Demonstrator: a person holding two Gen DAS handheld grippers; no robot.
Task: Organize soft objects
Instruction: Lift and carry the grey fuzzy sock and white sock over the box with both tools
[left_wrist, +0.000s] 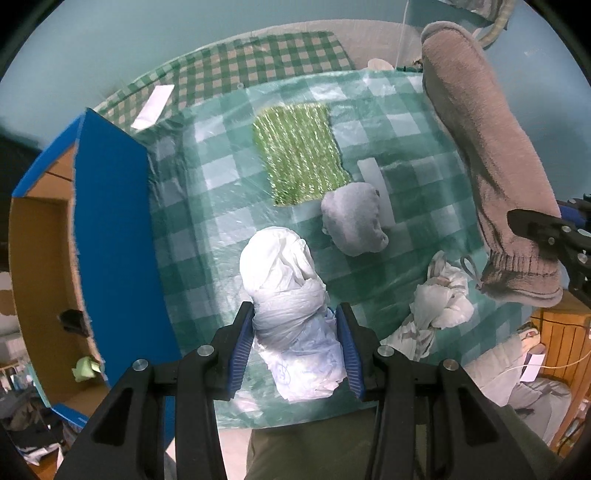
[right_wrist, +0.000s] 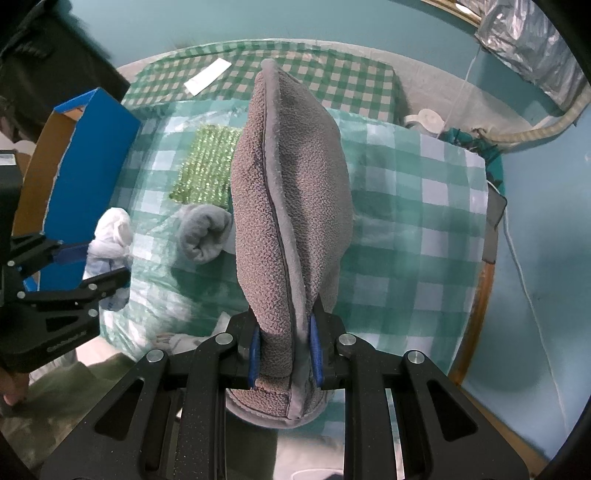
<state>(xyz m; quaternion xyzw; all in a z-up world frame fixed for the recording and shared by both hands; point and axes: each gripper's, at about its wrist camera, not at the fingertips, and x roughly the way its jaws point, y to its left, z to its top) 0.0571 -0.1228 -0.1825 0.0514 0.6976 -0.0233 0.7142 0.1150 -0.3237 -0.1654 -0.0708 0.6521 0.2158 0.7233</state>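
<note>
At the bottom centre of the left wrist view, left gripper (left_wrist: 295, 354) clamped on a white plastic-bag bundle (left_wrist: 291, 295), crinkled and knotted round its middle, blue pads pressed against both flanks. Bundle lying lengthwise on the green-checked tablecloth (left_wrist: 207, 236), its rounded end pointing away from the fingers toward mid-frame. Just beyond it, a rolled grey cloth (left_wrist: 352, 219), soft and lumpy, touching the lower right corner of a green woven mat (left_wrist: 299, 155). At lower right of centre, a second crumpled white bag (left_wrist: 439, 310), loose and twisted, well apart from the fingers. Along the left edge, a blue cardboard box (left_wrist: 110, 229), brown inside, standing open beside the table. Down the right side, a long grey-brown fleece mitt (left_wrist: 484, 147), ribbed at the cuff, pinched near that cuff by the right gripper (left_wrist: 535, 229) entering from the right edge.

At the bottom centre of the right wrist view, right gripper (right_wrist: 286, 349) squeezed on the fleece mitt (right_wrist: 288, 206), a piped seam running up its middle, nubby pile on both sides, cuff end between the blue pads and the long body rising to upper centre. At left edge, left gripper (right_wrist: 98, 264) closed around the white bundle (right_wrist: 110, 236). Left of the mitt, the rolled grey cloth (right_wrist: 205, 234) below the green mat (right_wrist: 205, 170). Blue box (right_wrist: 88, 162) at upper left.
</note>
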